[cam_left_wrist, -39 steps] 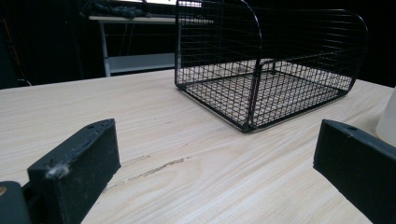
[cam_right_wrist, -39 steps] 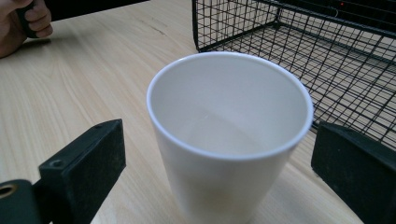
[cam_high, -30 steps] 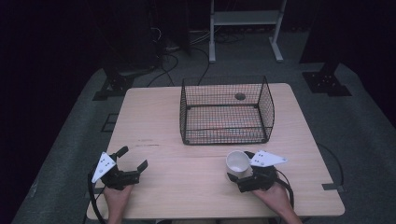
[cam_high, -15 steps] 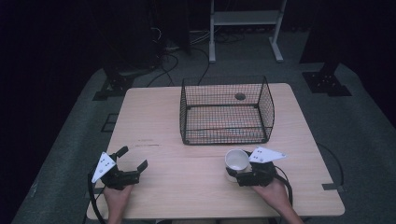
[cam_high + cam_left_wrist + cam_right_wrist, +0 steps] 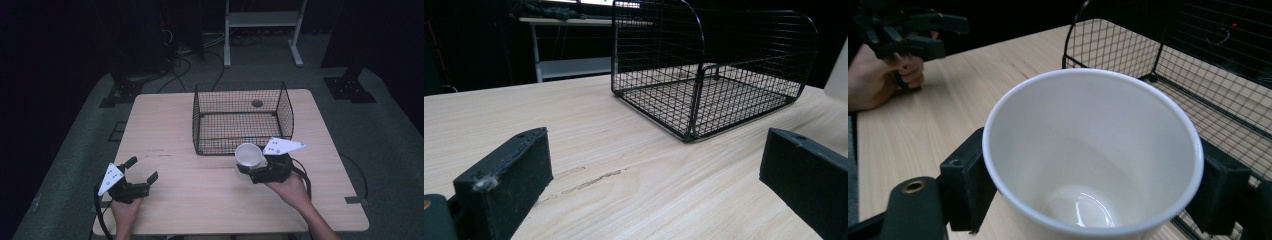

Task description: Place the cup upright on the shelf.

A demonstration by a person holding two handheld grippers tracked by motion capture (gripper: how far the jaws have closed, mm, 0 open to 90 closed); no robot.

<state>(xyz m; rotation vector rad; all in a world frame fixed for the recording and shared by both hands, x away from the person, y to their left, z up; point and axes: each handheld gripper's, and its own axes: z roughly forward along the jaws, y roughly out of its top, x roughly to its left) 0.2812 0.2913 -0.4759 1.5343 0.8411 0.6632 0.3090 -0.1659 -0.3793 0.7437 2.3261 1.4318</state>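
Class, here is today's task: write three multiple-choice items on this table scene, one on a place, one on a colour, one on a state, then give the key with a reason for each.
1. Where is the wire basket?
A. on the floor
B. on the far half of the table
C. in the left gripper

2. What colour is the cup?
A. white
B. red
C. black

3. How is the left gripper?
A. shut on the cup
B. shut on the basket
C. open with nothing between its jaws

Key: 1 B, the basket stands beyond both hands. 2 A, its wall and rim are white in the right gripper. 3 C, bare wood shows between the spread jaws.
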